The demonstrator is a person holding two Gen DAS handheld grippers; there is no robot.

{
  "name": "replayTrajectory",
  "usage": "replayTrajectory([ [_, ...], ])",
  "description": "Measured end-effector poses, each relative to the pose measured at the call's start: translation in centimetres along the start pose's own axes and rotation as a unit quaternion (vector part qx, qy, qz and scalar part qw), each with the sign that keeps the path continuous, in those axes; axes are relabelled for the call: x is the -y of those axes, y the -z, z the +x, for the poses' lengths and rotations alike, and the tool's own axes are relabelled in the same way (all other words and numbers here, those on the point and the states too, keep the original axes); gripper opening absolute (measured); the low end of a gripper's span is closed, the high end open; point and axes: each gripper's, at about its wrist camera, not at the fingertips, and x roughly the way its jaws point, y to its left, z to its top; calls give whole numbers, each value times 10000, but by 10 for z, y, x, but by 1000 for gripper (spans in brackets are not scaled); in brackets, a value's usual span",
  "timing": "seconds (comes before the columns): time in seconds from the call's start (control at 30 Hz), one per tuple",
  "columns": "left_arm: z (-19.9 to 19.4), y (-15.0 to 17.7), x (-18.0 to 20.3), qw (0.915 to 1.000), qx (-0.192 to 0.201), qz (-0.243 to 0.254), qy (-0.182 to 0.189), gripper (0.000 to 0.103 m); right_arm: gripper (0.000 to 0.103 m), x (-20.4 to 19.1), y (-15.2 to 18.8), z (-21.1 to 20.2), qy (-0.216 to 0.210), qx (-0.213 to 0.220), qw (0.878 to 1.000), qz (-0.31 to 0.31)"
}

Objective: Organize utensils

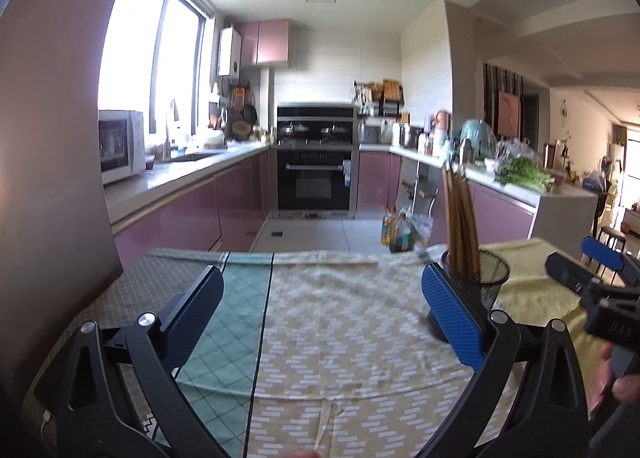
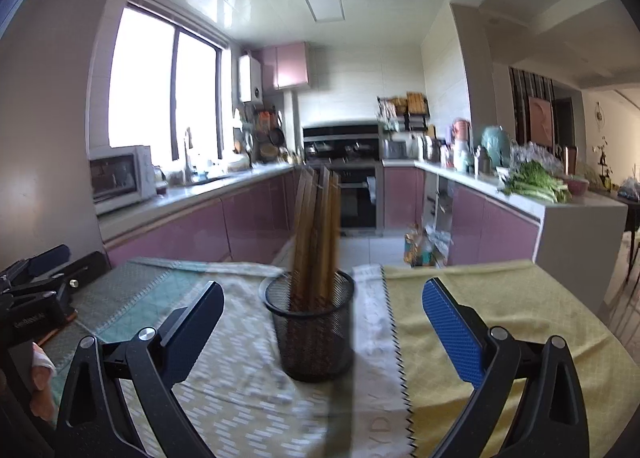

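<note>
A black mesh cup (image 2: 314, 332) stands on the worktop (image 2: 500, 318), which is covered with cloths. A bunch of brown chopsticks (image 2: 316, 234) stands inside the cup, leaning a little to one side. They look like they are all in there together.

The right gripper (image 2: 323, 322) is wide open, and the cup sits between its two fingers, but the blue pads (image 2: 452, 332) do not touch it. It holds nothing.

The left gripper (image 1: 322, 312) is wide open too, with nothing in it. It points at the bare cloth, and the cup is just past its right finger.

I cannot see any loose chopsticks, spoons or forks lying on the cloths. So I think the job is nearly done, or all done. Maybe the cup has to be moved to a better spot, since the right gripper is lined up with it. The pictures are a bit blurry.
</note>
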Motion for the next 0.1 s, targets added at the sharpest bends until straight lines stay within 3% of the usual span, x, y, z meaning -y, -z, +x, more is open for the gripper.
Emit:
replayTrajectory([
  [0.1,23,9,-10,9981,-608,-52,47,98,96,31,8,26,503,-688,9963,-53],
])
